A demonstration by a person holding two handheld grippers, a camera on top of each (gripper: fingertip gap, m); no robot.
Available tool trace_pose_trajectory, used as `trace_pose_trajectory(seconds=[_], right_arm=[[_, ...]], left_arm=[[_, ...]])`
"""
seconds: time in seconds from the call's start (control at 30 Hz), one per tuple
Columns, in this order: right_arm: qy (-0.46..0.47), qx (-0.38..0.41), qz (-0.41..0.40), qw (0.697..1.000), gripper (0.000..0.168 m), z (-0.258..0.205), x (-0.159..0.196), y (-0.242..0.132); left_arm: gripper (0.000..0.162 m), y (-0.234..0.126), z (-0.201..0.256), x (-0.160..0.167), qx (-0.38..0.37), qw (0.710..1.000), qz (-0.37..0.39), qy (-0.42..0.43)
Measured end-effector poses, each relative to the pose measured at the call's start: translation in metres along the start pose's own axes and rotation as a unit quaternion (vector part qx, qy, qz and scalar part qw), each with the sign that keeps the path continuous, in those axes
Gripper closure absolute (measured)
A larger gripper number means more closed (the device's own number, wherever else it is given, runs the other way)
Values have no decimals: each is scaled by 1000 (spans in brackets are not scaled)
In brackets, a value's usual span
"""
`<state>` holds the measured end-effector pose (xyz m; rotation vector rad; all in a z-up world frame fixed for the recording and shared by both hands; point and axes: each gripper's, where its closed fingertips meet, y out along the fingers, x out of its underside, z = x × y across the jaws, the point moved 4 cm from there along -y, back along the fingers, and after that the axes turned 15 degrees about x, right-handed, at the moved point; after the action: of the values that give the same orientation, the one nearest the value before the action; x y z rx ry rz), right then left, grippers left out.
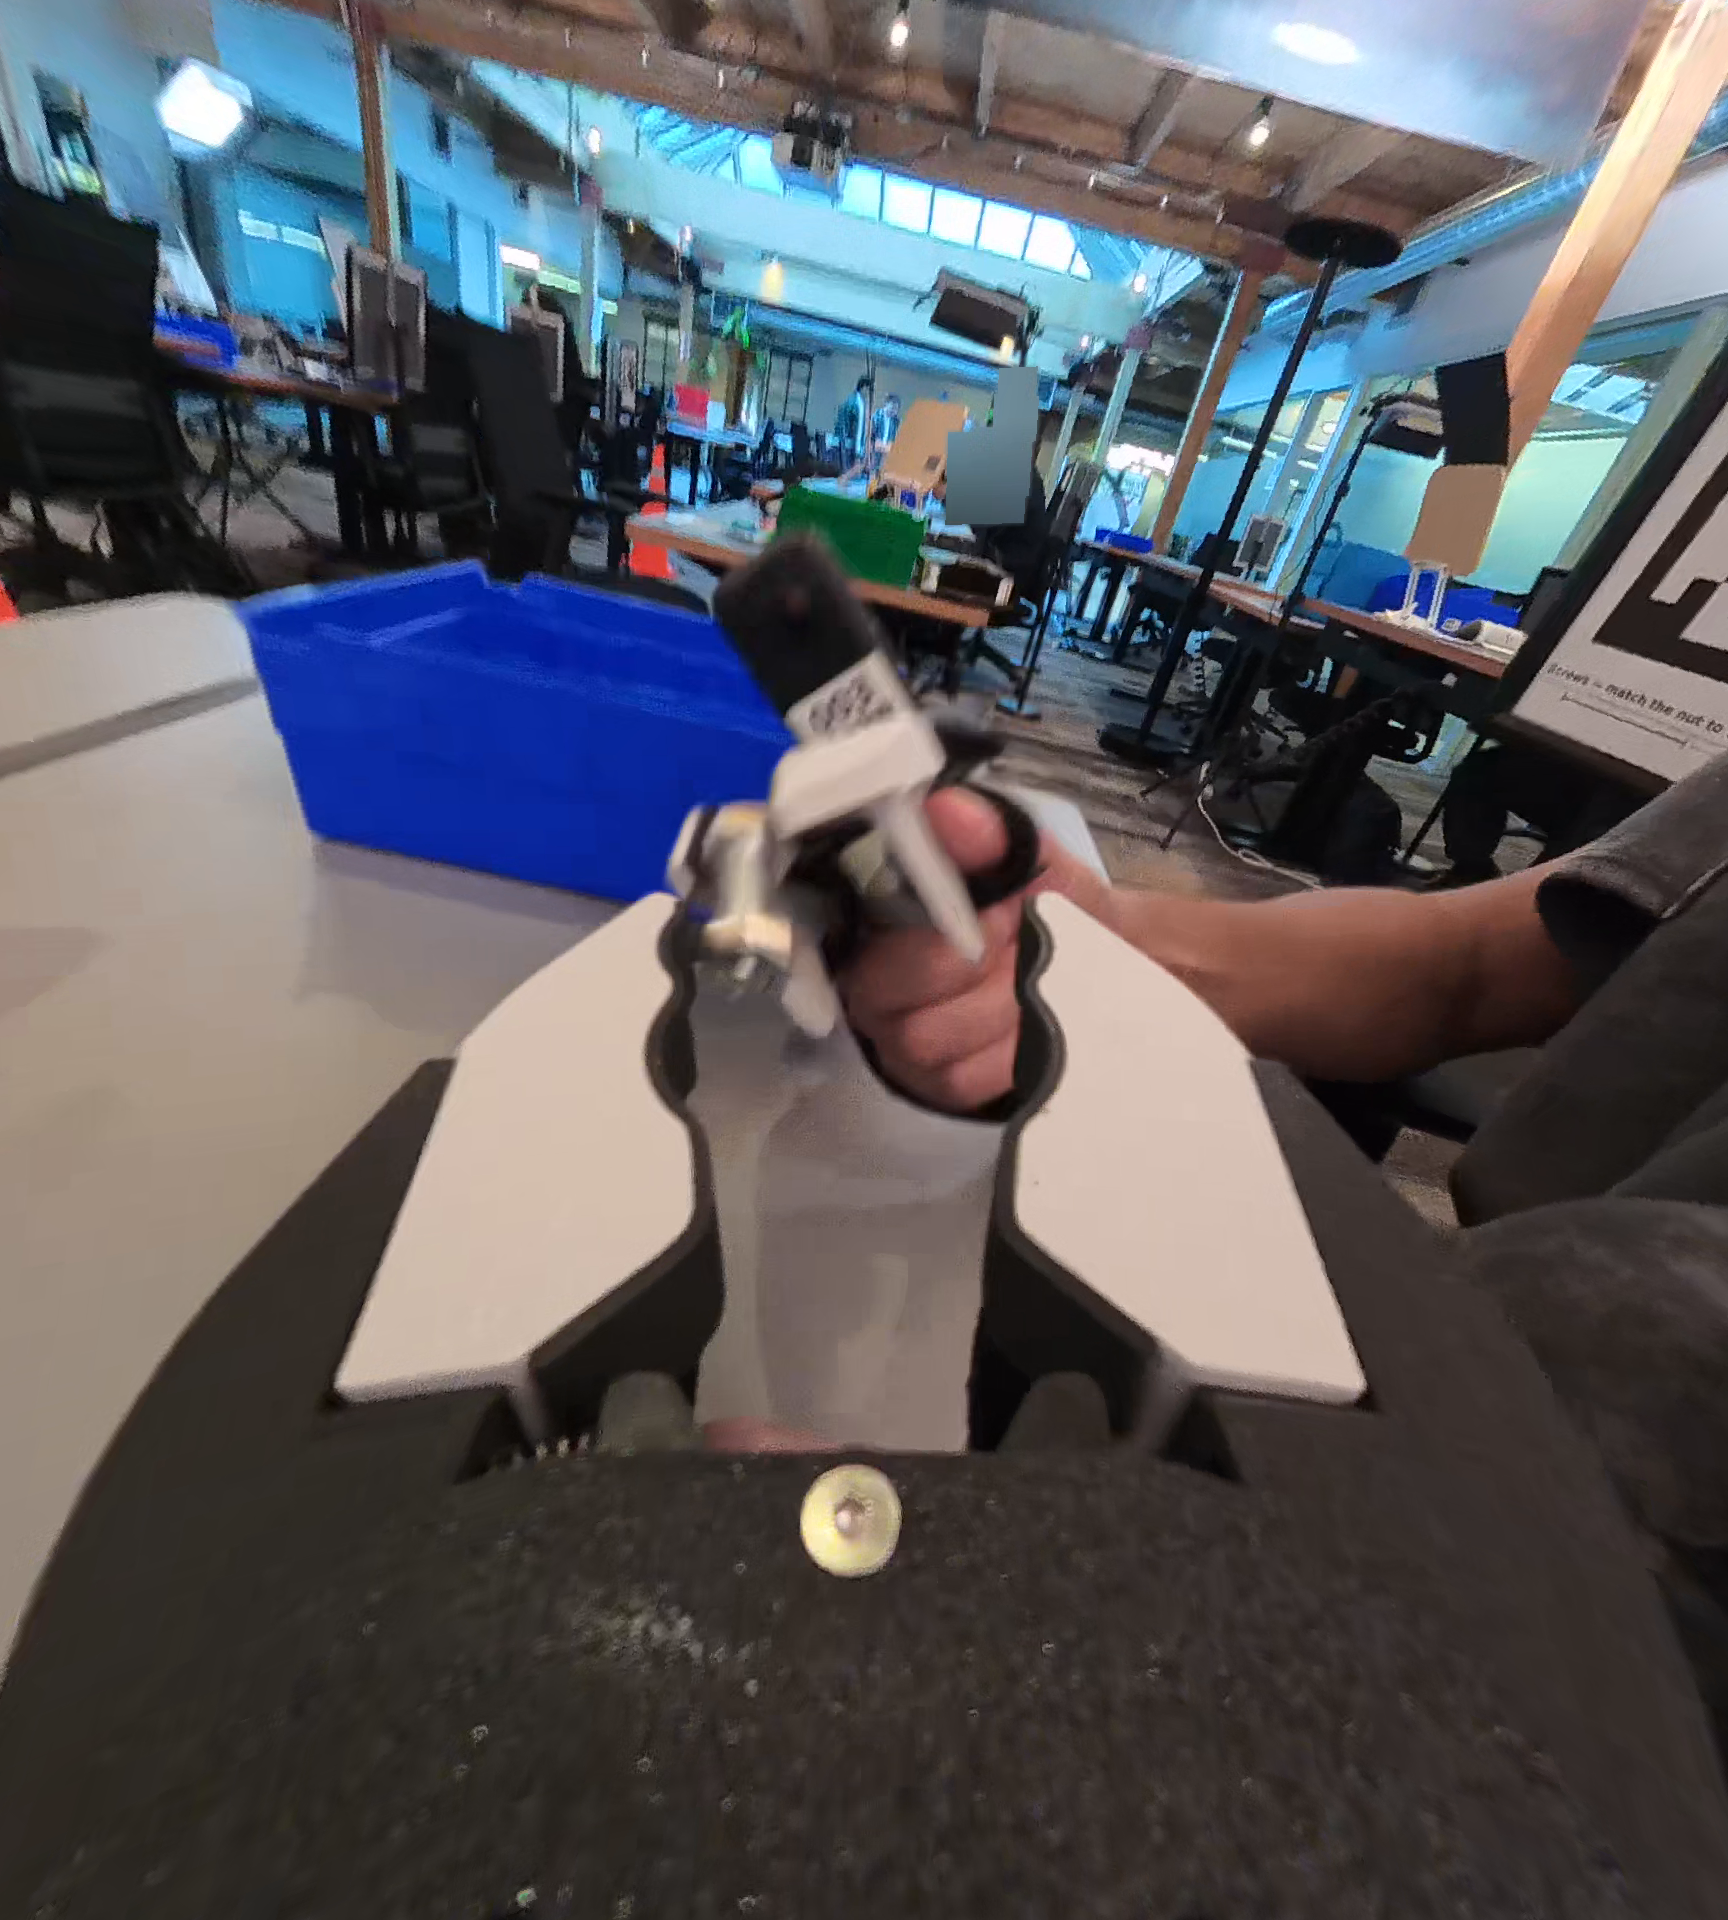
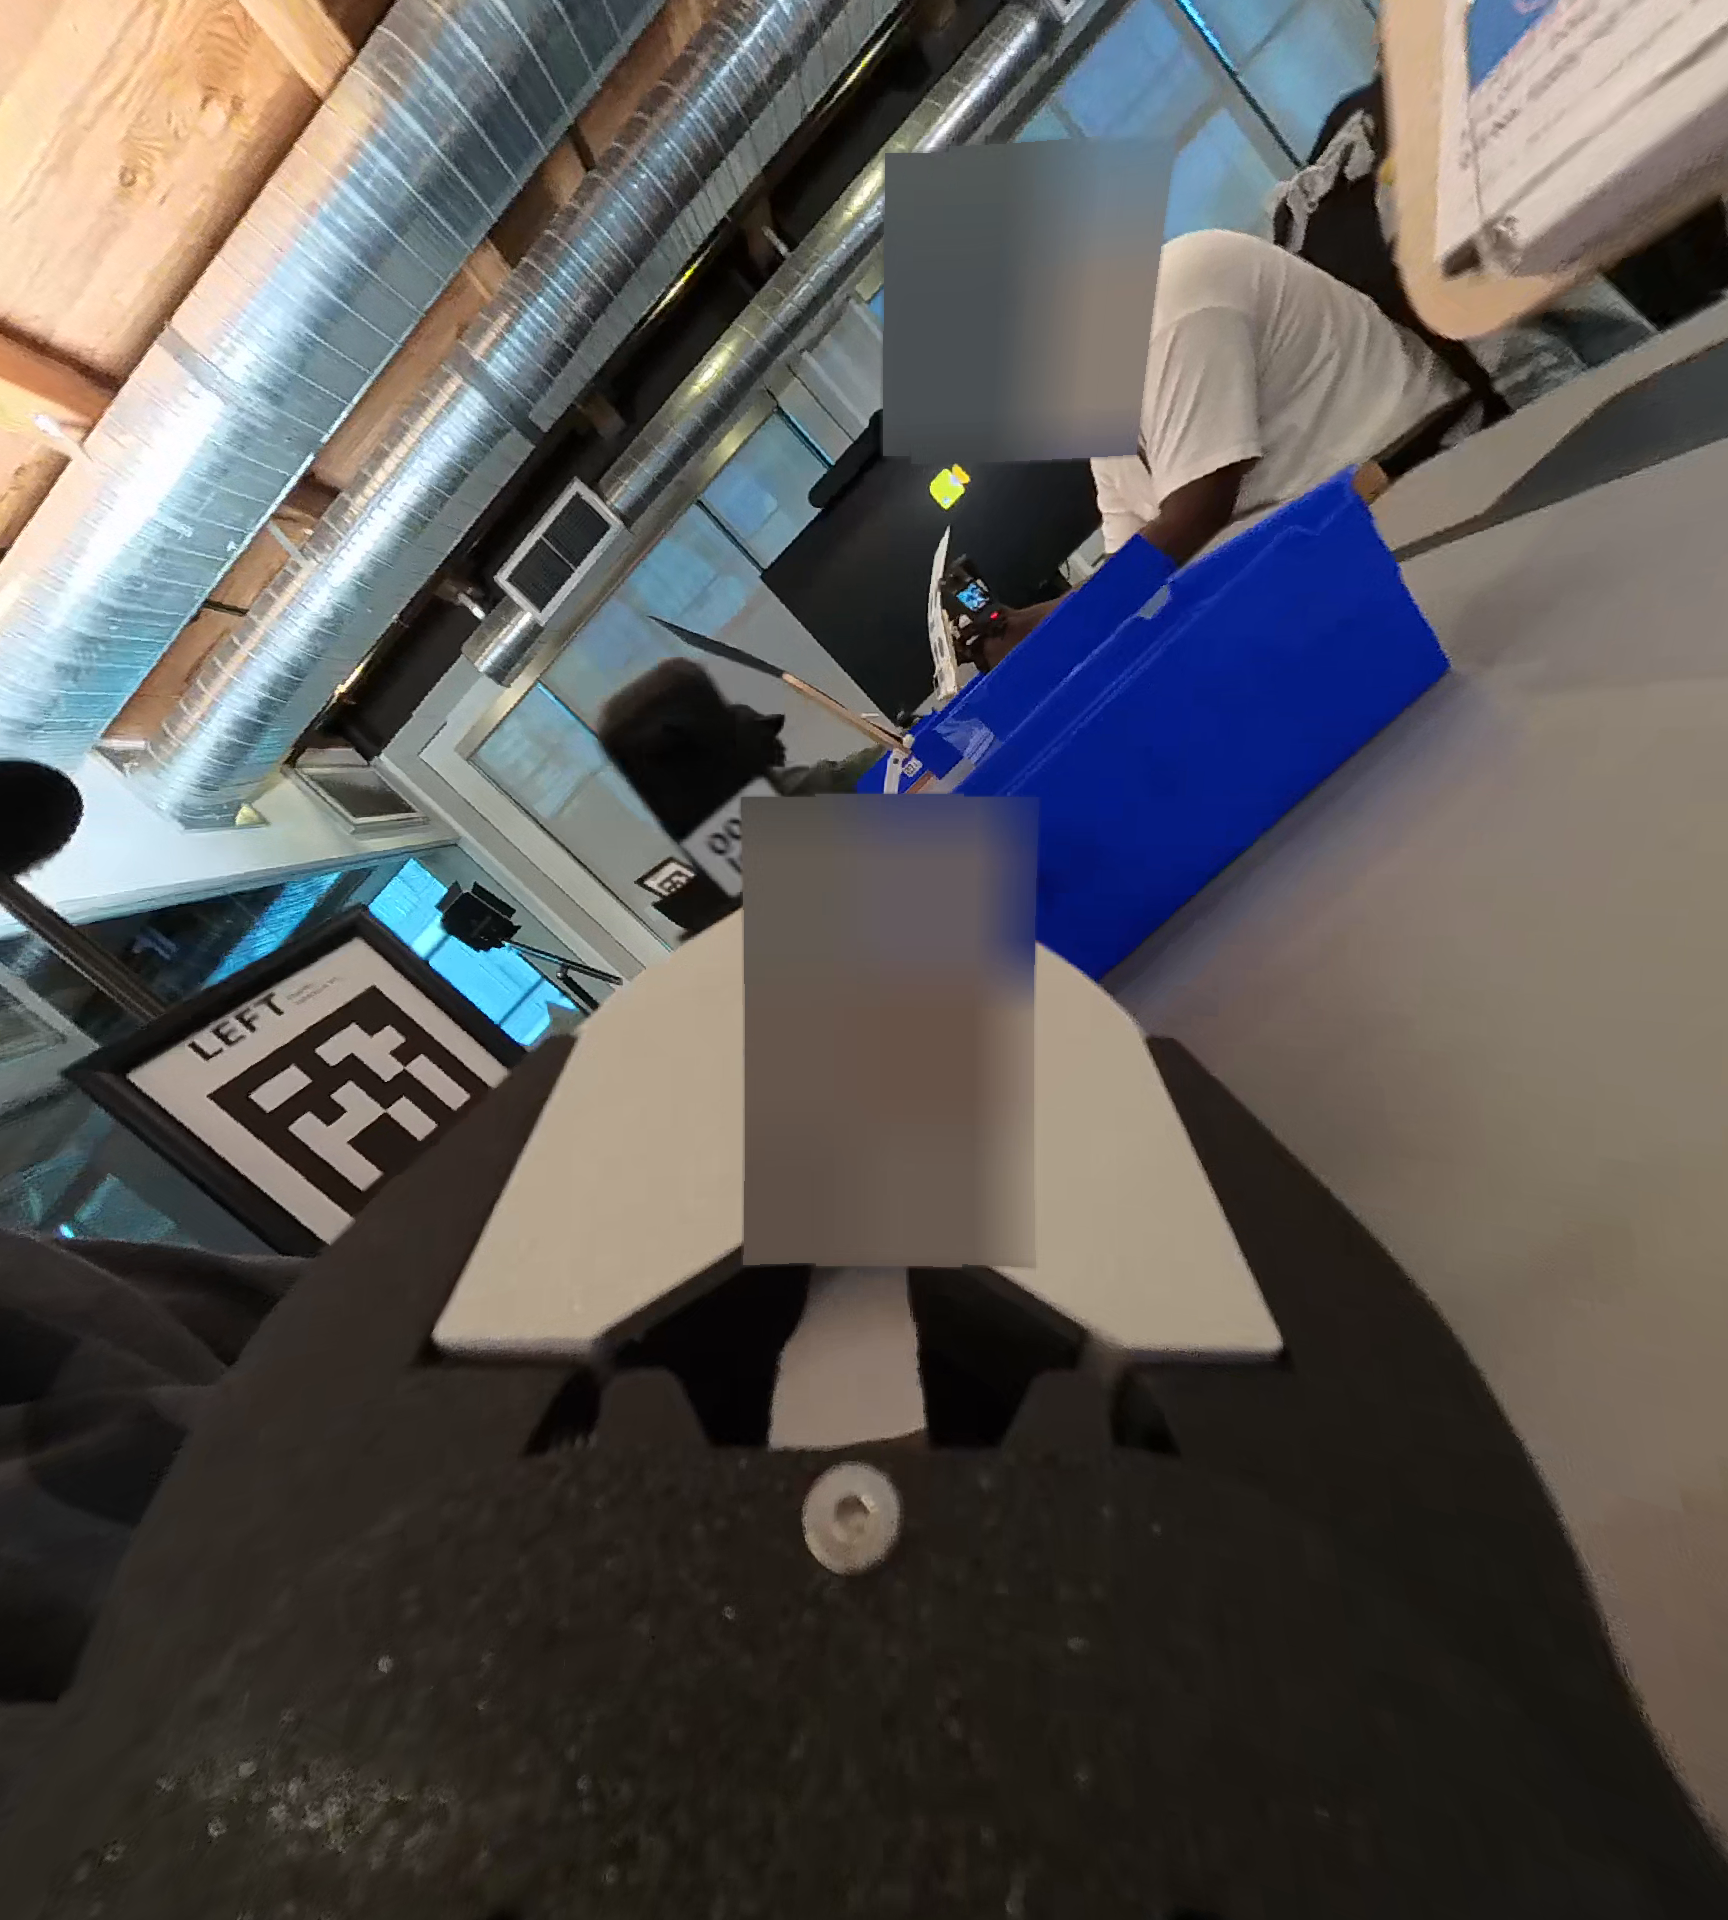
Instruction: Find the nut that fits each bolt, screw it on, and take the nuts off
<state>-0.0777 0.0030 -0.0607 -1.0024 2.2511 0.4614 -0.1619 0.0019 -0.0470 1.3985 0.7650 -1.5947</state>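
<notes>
In the left wrist view my left gripper (image 1: 855, 966) is open and empty, its white fingers (image 1: 548, 1164) wide apart above the grey table (image 1: 112, 1039). Just past its tips a hand (image 1: 933, 1008) holds my right gripper (image 1: 787, 935), which grips a blurred silver bolt (image 1: 735, 904) with a nut on it, close to my left finger's tip. In the right wrist view the right gripper (image 2: 886, 935) has its fingers (image 2: 611, 1174) close together. A blurred patch hides its tips and whatever is between them.
A blue plastic bin (image 1: 527, 727) stands on the table behind the grippers and also shows in the right wrist view (image 2: 1203, 748). A framed black-and-white marker board (image 1: 1722, 571) stands at the right. A person in a white shirt (image 2: 1275, 364) is beyond the bin. Both grippers' tips are close together, under 4 cm apart.
</notes>
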Motion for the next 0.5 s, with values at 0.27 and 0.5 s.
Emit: trace_pose_trajectory(seconds=[0.27, 0.5], right_arm=[[-13, -18, 2, 1000, 151, -13, -3, 0], [10, 15, -4, 1000, 151, 11, 4, -2]], left_arm=[[115, -9, -12, 12, -12, 999, -6, -32], [129, -10, 8, -21, 14, 998, 52, 12]])
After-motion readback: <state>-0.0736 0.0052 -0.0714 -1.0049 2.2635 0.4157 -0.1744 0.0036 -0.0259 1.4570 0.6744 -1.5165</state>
